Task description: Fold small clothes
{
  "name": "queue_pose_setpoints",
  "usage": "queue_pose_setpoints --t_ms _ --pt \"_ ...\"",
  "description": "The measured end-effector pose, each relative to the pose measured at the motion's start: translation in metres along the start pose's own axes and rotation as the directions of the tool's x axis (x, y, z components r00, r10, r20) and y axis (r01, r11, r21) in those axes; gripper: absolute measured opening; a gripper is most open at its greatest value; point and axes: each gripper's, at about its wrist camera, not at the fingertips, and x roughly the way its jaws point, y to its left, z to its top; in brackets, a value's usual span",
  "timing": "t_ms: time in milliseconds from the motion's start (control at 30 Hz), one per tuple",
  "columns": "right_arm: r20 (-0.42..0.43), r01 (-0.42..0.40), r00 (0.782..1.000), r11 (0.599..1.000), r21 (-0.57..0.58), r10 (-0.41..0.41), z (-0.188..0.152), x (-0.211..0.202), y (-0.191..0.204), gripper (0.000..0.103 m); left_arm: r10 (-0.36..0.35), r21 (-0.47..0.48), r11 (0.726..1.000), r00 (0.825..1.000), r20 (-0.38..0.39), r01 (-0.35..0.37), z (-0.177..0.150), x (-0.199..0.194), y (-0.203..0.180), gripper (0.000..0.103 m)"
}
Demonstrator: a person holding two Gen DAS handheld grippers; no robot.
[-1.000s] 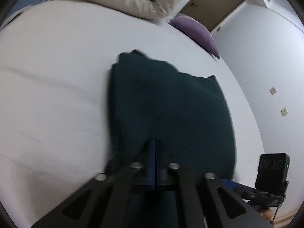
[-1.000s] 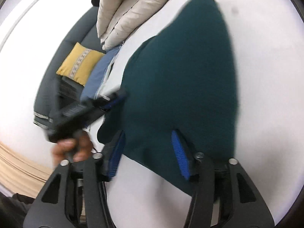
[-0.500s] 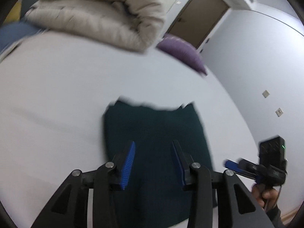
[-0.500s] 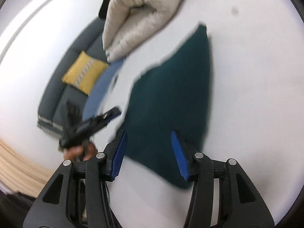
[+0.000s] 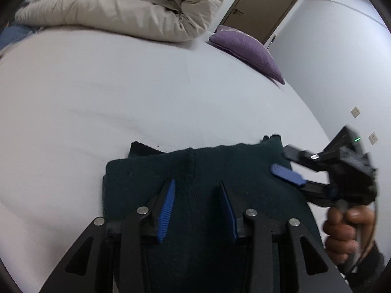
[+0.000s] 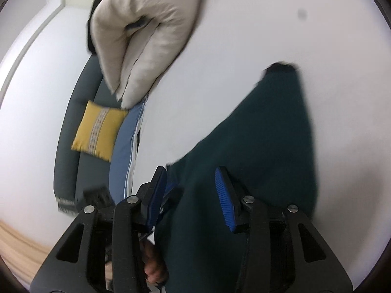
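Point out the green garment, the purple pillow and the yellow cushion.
green garment (image 5: 220, 171), left wrist view, middle of its folded top layer
purple pillow (image 5: 246, 48), left wrist view, centre of its face
yellow cushion (image 6: 100, 129), right wrist view, its patterned middle stripe

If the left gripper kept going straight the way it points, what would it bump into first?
Probably the dark green garment. The left gripper, jaws open, points right over it on the white bed. How far above the cloth it hangs is unclear.

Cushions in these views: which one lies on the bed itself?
The purple cushion, at the white bed's far edge near the door. The yellow cushion sits on the grey sofa instead.
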Motion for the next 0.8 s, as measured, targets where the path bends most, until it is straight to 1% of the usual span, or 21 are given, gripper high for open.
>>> queue_pose_setpoints --t_ms 33,100,167,233,267,300,333,400,433,500,533,567,600,633,667,700,733,767,800 --pt "-0.007 -0.005 1.0 1.0 0.024 0.005 0.007 0.004 -0.009 0.034 -0.007 -0.003 1.0 1.0 -0.004 0.007 0.001 0.002 0.002 0.04" --pt "0.0 0.024 1.0 0.999 0.036 -0.024 0.017 0.008 -0.02 0.012 -0.017 -0.003 1.0 1.0 -0.005 0.017 0.002 0.004 0.004 0.04" --pt "0.014 0.076 0.997 0.997 0.023 -0.076 0.025 0.011 -0.03 0.0 -0.032 -0.007 0.999 0.999 -0.001 0.032 0.002 0.003 0.008 0.04" --pt "0.032 0.069 0.997 0.997 0.044 -0.071 0.029 0.008 -0.038 0.0 -0.055 -0.02 0.998 0.999 0.002 0.055 0.003 0.002 0.011 0.04" --pt "0.05 0.092 0.994 0.995 0.033 -0.094 0.027 0.002 -0.035 0.0 -0.065 -0.03 0.997 0.998 0.002 0.065 0.003 0.002 0.013 0.04" --pt "0.068 0.101 0.993 0.995 0.005 -0.101 0.022 -0.006 -0.026 0.007 -0.072 -0.033 0.997 0.997 0.004 0.073 0.003 0.002 0.014 0.039" --pt "0.076 0.097 0.993 0.995 -0.029 -0.094 0.014 -0.017 -0.015 0.011 -0.075 -0.034 0.997 0.997 0.006 0.075 0.002 0.001 0.015 0.039" --pt "0.062 0.039 0.998 0.995 -0.093 -0.033 -0.01 -0.039 0.006 0.018 -0.071 -0.028 0.997 0.997 0.011 0.071 0.0 -0.002 0.013 0.039" --pt "0.042 0.005 0.999 0.991 -0.135 0.001 -0.024 -0.047 0.019 0.02 -0.068 -0.025 0.997 0.998 0.012 0.068 -0.001 -0.002 0.012 0.039" --pt "-0.012 -0.04 0.999 0.976 -0.214 0.038 -0.053 -0.054 0.039 0.029 -0.064 -0.021 0.998 0.998 0.013 0.064 -0.001 -0.003 0.011 0.039" --pt "-0.042 -0.056 0.998 0.973 -0.223 0.048 -0.063 -0.052 0.042 0.03 -0.065 -0.022 0.998 0.998 0.013 0.065 -0.002 -0.003 0.011 0.039" --pt "-0.079 -0.066 0.996 0.971 -0.229 0.049 -0.073 -0.048 0.042 0.033 -0.067 -0.023 0.997 0.998 0.013 0.068 -0.002 -0.004 0.011 0.039" --pt "-0.108 -0.055 0.994 0.97 -0.238 0.03 -0.082 -0.042 0.039 0.042 -0.068 -0.023 0.997 0.998 0.013 0.068 -0.002 -0.004 0.011 0.039" --pt "-0.121 -0.022 0.993 0.967 -0.253 -0.009 -0.09 -0.034 0.031 0.044 -0.068 -0.02 0.997 0.998 0.012 0.068 -0.002 -0.004 0.011 0.039" --pt "-0.111 -0.02 0.994 0.964 -0.265 -0.01 -0.095 -0.031 0.022 0.043 -0.068 -0.02 0.997 0.998 0.014 0.068 -0.003 -0.004 0.011 0.039" --pt "-0.09 -0.041 0.996 0.959 -0.282 0.016 -0.097 -0.032 0.014 0.039 -0.07 -0.023 0.997 0.997 0.013 0.071 -0.003 -0.004 0.011 0.039" --pt "-0.069 -0.048 0.997 0.951 -0.305 0.029 -0.097 -0.033 0.009 0.035 -0.073 -0.024 0.997 0.997 0.013 0.073 -0.004 -0.004 0.011 0.039" --pt "-0.069 -0.051 0.997 0.953 -0.299 0.032 -0.096 -0.034 0.007 0.028 -0.07 -0.02 0.997 0.997 0.014 0.07 -0.003 -0.004 0.012 0.039" --pt "-0.072 -0.055 0.997 0.959 -0.279 0.036 -0.094 -0.036 0.006 0.028 -0.072 -0.02 0.997 0.997 0.014 0.072 -0.004 -0.004 0.012 0.039"
